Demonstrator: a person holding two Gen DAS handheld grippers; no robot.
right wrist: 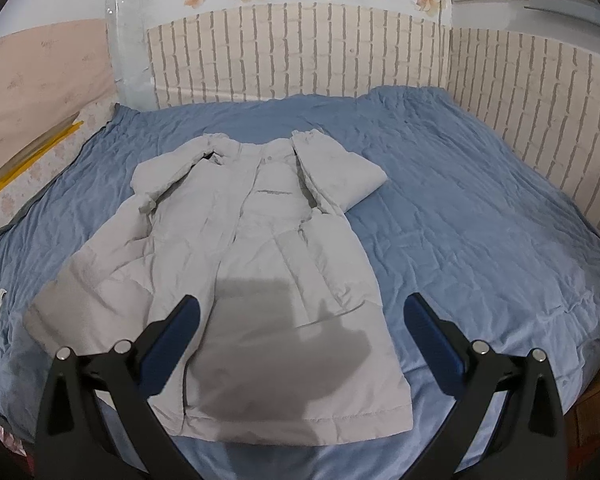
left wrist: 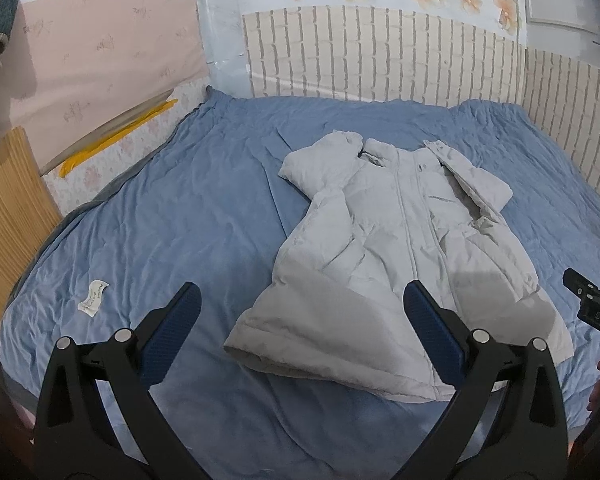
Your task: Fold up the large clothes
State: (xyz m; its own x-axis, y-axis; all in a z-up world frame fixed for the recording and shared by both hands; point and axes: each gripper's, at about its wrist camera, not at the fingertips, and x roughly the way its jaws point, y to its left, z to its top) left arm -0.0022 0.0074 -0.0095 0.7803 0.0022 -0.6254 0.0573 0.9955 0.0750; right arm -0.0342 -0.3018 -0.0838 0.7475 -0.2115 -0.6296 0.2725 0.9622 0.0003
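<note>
A light grey padded coat lies front-up on the blue bed cover, collar toward the far wall, both sleeves folded in across its chest. It also shows in the right wrist view. My left gripper is open and empty, hovering above the coat's lower left hem. My right gripper is open and empty above the coat's lower right hem. The right gripper's tip also shows at the right edge of the left wrist view.
A small white label lies on the bed cover at left. A brick-pattern wall panel borders the far and right sides. A floral pillow and yellow strip sit at the far left. A wooden board stands left.
</note>
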